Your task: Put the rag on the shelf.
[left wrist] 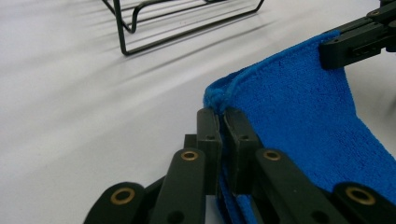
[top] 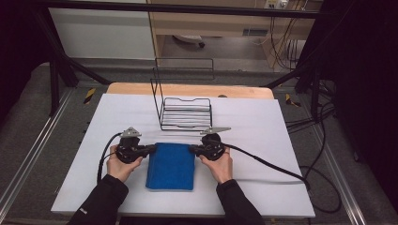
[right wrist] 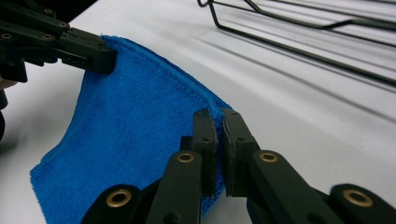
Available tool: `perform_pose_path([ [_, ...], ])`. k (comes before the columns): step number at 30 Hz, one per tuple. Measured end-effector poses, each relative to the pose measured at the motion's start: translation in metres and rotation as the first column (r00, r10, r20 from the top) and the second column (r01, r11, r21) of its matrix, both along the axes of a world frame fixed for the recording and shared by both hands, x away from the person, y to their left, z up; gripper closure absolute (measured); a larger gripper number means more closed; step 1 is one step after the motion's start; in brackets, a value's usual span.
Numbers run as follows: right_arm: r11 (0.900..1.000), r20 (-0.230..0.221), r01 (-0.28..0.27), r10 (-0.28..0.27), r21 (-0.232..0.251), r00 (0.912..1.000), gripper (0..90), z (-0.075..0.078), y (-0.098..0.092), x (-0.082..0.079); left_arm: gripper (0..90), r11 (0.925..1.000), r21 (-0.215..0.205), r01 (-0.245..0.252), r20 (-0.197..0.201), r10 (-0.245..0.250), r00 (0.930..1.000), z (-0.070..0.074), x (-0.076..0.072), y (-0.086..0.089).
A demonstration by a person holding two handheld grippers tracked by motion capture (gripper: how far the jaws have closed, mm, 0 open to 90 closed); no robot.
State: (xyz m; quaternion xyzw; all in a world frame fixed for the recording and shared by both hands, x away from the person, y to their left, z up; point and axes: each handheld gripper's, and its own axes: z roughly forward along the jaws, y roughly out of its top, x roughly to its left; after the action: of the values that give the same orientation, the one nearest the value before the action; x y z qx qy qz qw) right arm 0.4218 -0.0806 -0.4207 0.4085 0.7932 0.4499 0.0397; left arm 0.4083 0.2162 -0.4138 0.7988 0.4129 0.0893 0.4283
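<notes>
a folded blue towel [top: 170,166] lies on the white bench [top: 263,136], near its front edge and about midway across, between the person's two hands. the left gripper [top: 149,149] comes in from the towel's left side and the right gripper [top: 193,149] from its right, each at one of the towel's far corners. in the left gripper view the two black fingers [left wrist: 208,137] are pressed together on the towel's [left wrist: 299,116] corner, with the bunched blue hem poking up between their tips; the other gripper [left wrist: 359,39] shows farther off at the upper right, clamped on the opposite corner. in the right gripper view the fingers [right wrist: 206,140] are likewise closed on the towel's [right wrist: 126,135] edge, and the other gripper [right wrist: 88,51] holds the far corner at the upper left, so the top edge of the cloth is lifted a little between them while the rest lies on the bench. behind the towel, toward the middle of the bench, stands a black wire rack [top: 185,112] with a tall upright frame at its left end; it is apart from the towel. a black cable [top: 267,163] trails from the right gripper across the bench to the right edge. beyond the white surface a strip of wooden tabletop [top: 187,89] shows.
</notes>
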Motion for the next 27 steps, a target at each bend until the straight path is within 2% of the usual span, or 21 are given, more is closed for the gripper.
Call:
perform_pose_path([
  [13, 0.999, 0.084, -0.017, 0.014, 0.033, 0.9963, 85.9, 0.019, -0.006, -0.013, 85.2, 0.9997, -0.025, 0.000, 0.085, 0.003, 0.9964, 0.021, -0.016, -0.001],
  [27, 0.998, 0.172, -0.025, 0.014, 0.059, 0.9850, 85.9, 0.036, -0.015, -0.023, 85.3, 0.9990, -0.044, 0.005, 0.159, 0.002, 0.9873, 0.041, -0.032, -0.006],
])
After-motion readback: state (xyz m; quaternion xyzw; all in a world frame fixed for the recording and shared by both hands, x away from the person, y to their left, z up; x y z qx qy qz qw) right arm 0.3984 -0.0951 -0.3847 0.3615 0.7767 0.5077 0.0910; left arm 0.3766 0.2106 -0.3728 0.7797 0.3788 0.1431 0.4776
